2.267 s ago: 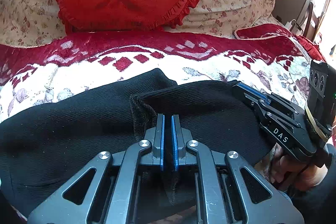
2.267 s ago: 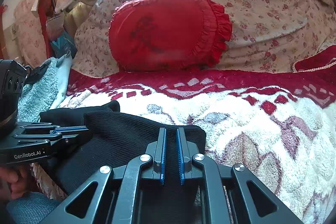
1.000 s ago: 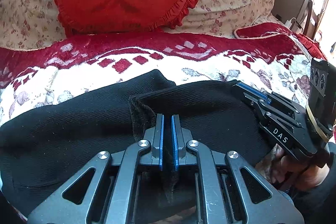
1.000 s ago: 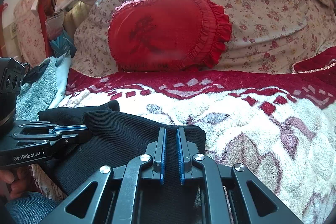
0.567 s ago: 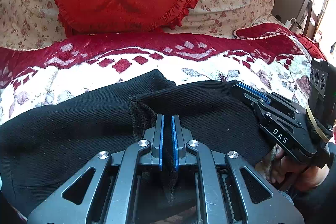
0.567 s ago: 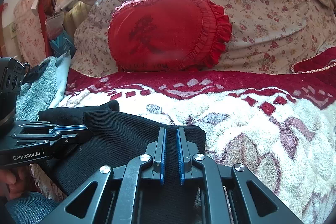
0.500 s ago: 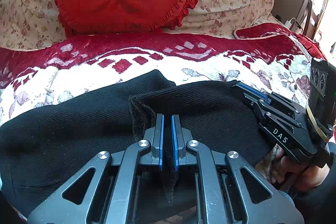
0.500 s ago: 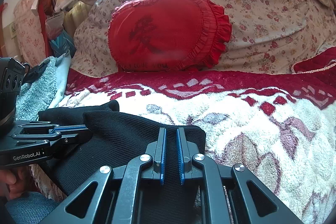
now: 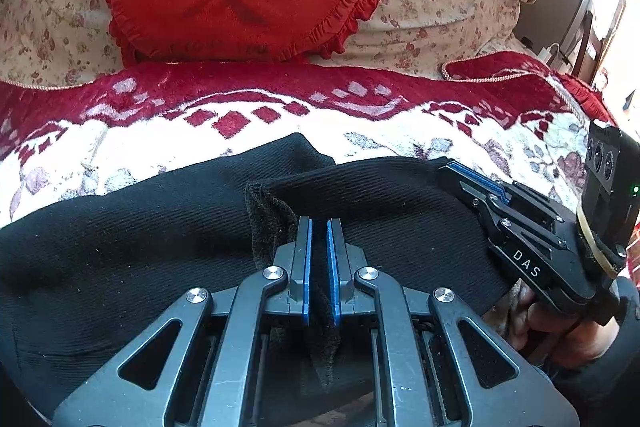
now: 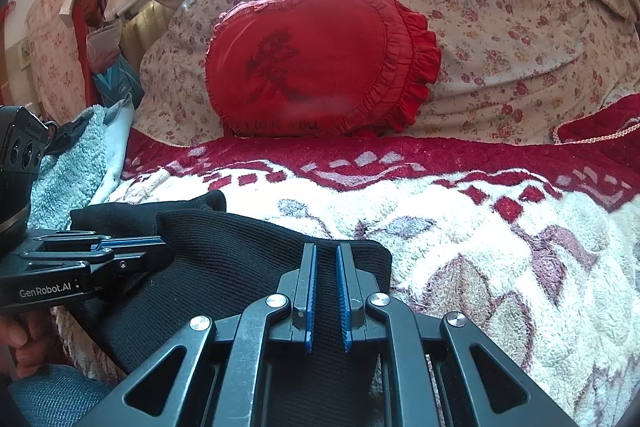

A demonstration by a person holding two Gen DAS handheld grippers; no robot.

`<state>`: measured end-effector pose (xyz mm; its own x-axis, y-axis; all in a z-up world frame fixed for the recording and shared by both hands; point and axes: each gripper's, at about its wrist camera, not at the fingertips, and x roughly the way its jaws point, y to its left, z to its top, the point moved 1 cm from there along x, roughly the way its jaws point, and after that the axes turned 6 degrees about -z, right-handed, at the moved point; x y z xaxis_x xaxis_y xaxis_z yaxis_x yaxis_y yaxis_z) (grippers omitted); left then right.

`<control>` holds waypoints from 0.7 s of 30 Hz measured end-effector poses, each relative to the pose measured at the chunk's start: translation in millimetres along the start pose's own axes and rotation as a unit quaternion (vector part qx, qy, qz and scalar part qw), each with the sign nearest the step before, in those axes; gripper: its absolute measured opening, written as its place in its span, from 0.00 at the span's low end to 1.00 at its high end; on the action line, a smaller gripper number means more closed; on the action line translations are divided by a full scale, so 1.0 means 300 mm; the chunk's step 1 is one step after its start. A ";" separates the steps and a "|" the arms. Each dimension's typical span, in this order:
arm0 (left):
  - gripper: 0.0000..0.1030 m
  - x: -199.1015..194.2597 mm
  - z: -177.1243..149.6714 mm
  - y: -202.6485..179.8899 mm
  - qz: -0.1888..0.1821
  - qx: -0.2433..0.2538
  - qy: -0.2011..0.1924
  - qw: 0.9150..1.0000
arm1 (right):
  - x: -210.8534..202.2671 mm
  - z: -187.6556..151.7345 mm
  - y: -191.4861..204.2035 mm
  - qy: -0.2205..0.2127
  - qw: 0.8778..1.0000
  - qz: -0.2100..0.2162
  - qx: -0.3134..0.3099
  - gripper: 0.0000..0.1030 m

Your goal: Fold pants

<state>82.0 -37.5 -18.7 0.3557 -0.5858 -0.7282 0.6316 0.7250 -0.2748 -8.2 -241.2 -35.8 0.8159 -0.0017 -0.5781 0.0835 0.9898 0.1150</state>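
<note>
2 grippers: both at the near edge of the black pants (image 9: 160,239)
Left gripper (image 9: 318,227): pinched onto a fabric fold
Right gripper (image 10: 326,251): nearly closed, gripping the pants' right end
Pants: on red-and-white blanket (image 10: 480,227)

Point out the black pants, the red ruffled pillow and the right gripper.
black pants (image 9: 132,239), left wrist view, on the flat spread cloth.
red ruffled pillow (image 10: 316,63), right wrist view, on its smooth centre panel.
right gripper (image 10: 326,255), right wrist view, midway between its fingers' tips.
</note>
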 end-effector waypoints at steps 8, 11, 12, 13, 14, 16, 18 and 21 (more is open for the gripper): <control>0.06 -0.029 0.011 0.000 -0.006 -0.004 -0.003 1.000 | -0.008 0.016 0.004 0.015 1.000 0.003 -0.004 0.09; 0.06 -0.107 0.030 0.019 0.003 -0.022 -0.019 1.000 | -0.085 0.053 -0.021 0.007 0.999 0.032 0.012 0.09; 0.07 -0.143 0.031 0.028 0.009 -0.022 -0.031 0.999 | -0.117 0.059 -0.020 -0.005 0.999 0.037 0.011 0.09; 0.07 -0.167 0.028 0.036 0.014 -0.022 -0.038 0.999 | -0.171 0.064 -0.015 -0.020 0.999 0.040 0.005 0.10; 0.07 -0.198 0.021 0.048 0.020 -0.024 -0.047 0.998 | -0.198 0.066 -0.016 -0.025 0.999 0.045 0.002 0.11; 0.07 -0.241 -0.003 0.081 0.025 -0.038 -0.056 0.997 | -0.240 0.054 -0.019 -0.019 0.998 0.063 -0.005 0.11; 0.20 -0.272 -0.047 0.118 0.030 -0.062 -0.058 0.996 | -0.240 0.028 -0.008 0.001 0.997 0.079 -0.017 0.11; 0.26 -0.298 -0.125 0.158 0.030 -0.095 -0.056 0.993 | -0.216 -0.005 0.041 0.024 0.995 0.085 -0.054 0.11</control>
<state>54.3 62.9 9.7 0.4700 -0.5686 -0.6751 0.4699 0.8086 -0.3540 -60.9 -228.6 2.0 0.7846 0.1703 -0.5962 -0.1168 0.9849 0.1276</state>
